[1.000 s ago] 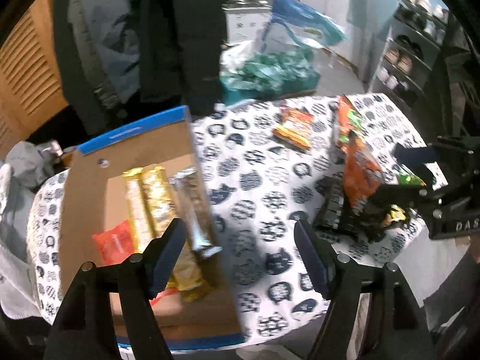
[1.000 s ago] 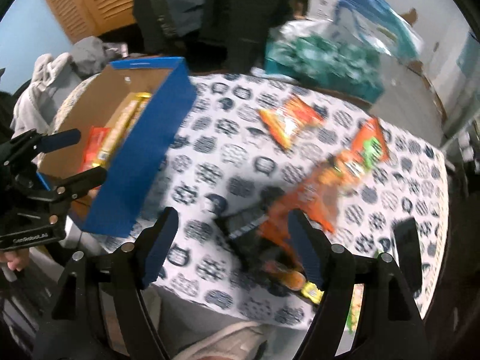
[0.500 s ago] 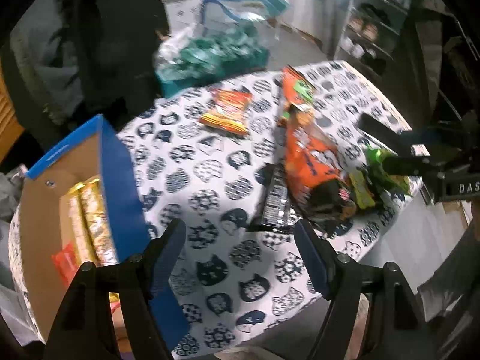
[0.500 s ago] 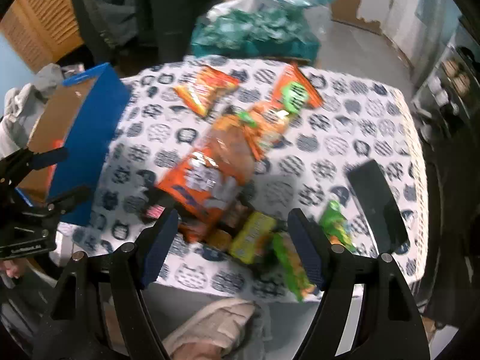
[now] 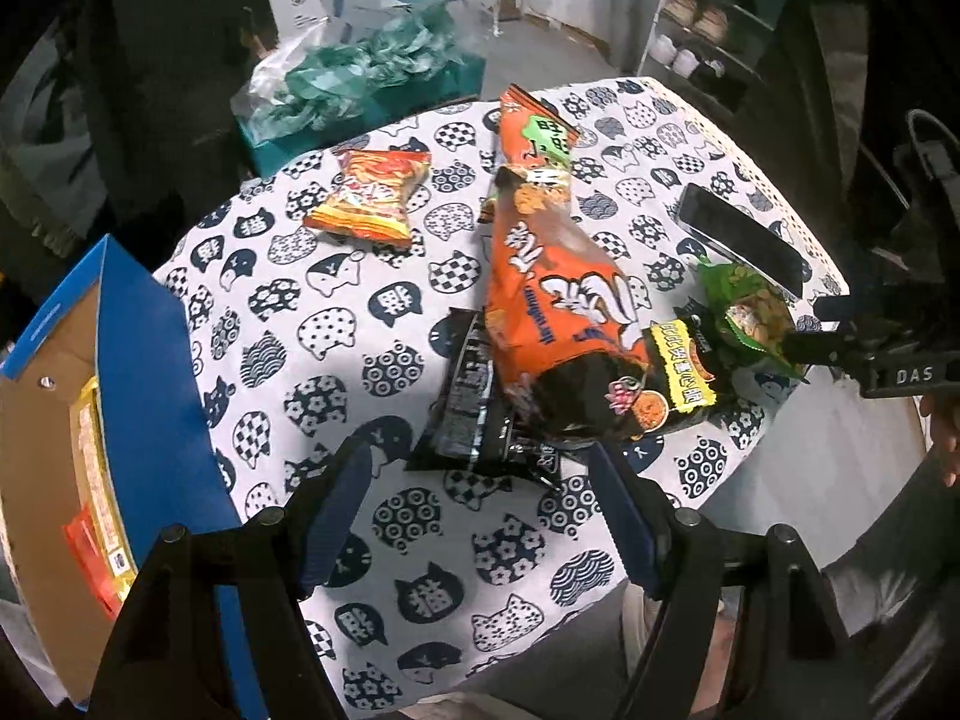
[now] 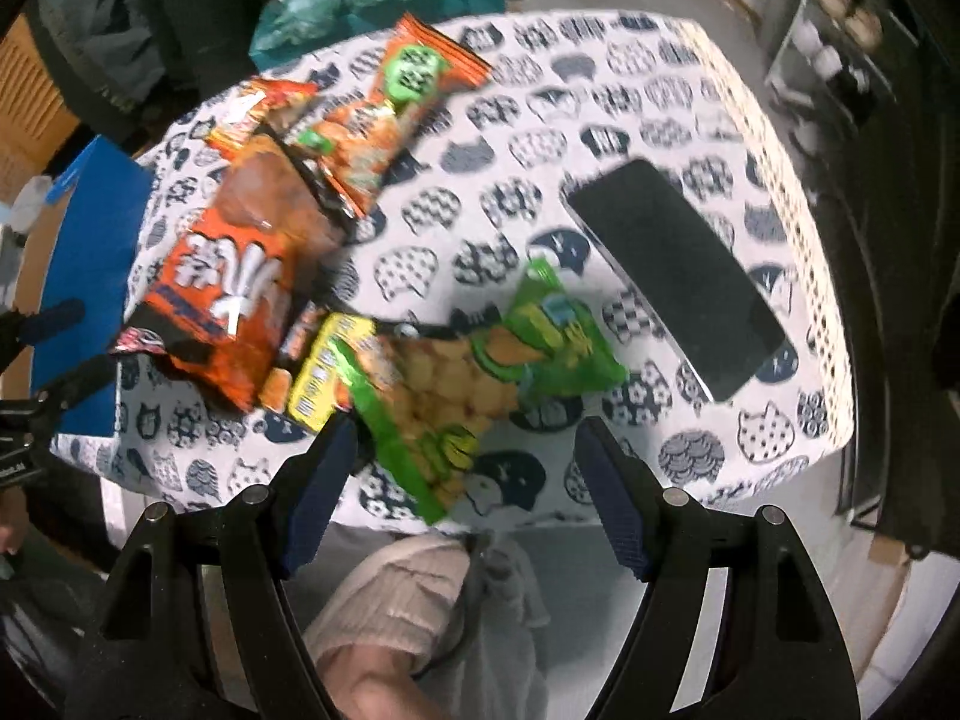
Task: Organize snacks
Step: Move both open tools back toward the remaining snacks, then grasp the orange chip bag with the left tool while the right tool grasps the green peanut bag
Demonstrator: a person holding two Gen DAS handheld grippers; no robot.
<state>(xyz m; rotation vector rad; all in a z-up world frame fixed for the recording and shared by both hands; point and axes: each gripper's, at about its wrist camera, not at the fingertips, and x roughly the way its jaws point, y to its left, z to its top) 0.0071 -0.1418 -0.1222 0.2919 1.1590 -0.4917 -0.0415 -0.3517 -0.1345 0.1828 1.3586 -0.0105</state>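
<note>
- Step: between picks. Both tools hang empty over the loose snack pile; nothing is being carried to the box (image 5: pixel 150 396).
- Left tool (image 5: pixel 480 510): jaws apart, nothing between them, pointing steeply down above the near end of the black packet (image 5: pixel 474 408). No contact that I can see.
- Right tool (image 6: pixel 465 492): jaws apart, empty, over the near edge of the surface (image 6: pixel 690 90) with the green snack bag (image 6: pixel 480 372) just ahead of the fingertips. That view is motion-blurred, so I can't tell if it's touching.
- Snack positions: big orange bag (image 5: pixel 558 300) lies mid-surface, partly on top of the black packet and a yellow-labelled packet (image 5: pixel 684 372). Orange bag with green label (image 5: pixel 534 138) sits behind it. Small orange noodle-style packet (image 5: pixel 372 198) lies apart, toward the far side.
- The blue-sided cardboard box sits at the left end of the surface and already holds a few bars and an orange pack (image 5: pixel 90 546).
- A phone (image 6: pixel 678 276) lies right of the pile; it isn't a snack, so leave it.
- Next move, my read: right tool drops onto the green bag, which is closest and lies on top of the heap. Needs to close across the bag's narrow width, gently, since the contents look like crackers.
- Left tool's black packet is pinned under the orange bag, so expect drag; lift the orange bag first or slide the packet out.
</note>
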